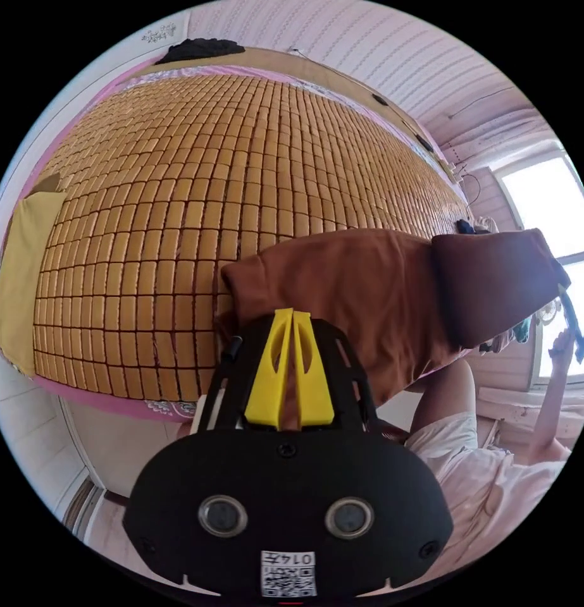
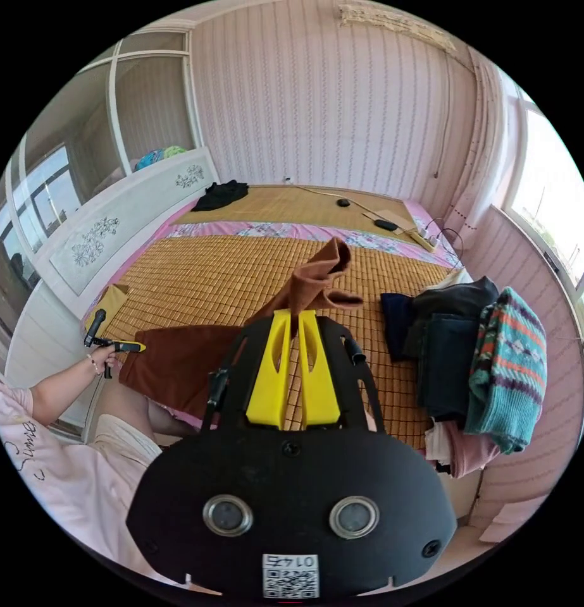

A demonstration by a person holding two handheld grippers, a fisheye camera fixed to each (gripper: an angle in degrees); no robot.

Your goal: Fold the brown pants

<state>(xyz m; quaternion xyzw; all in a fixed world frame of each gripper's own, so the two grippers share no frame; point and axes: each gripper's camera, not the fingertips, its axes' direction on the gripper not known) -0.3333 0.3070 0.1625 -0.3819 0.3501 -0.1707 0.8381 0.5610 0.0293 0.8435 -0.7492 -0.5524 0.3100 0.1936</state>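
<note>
Pants point(image 2: 197, 363) lay across the bed's point(image 2: 228, 278) near edge, one end lifted. Both grippers' jaws were clenched on brown cloth: the left gripper point(image 1: 292, 314) at one end, the right gripper point(image 2: 297, 314) holding the raised end. One clothes pile point(image 2: 469, 354) sat at the bed's right edge.

No legible text, apart from off-limits labels.

Pink striped walls point(image 2: 317, 95), bright window point(image 2: 551, 208) w/ daylight, bed w/ bamboo mat point(image 1: 178, 190), white headboard point(image 2: 114, 227).
</note>
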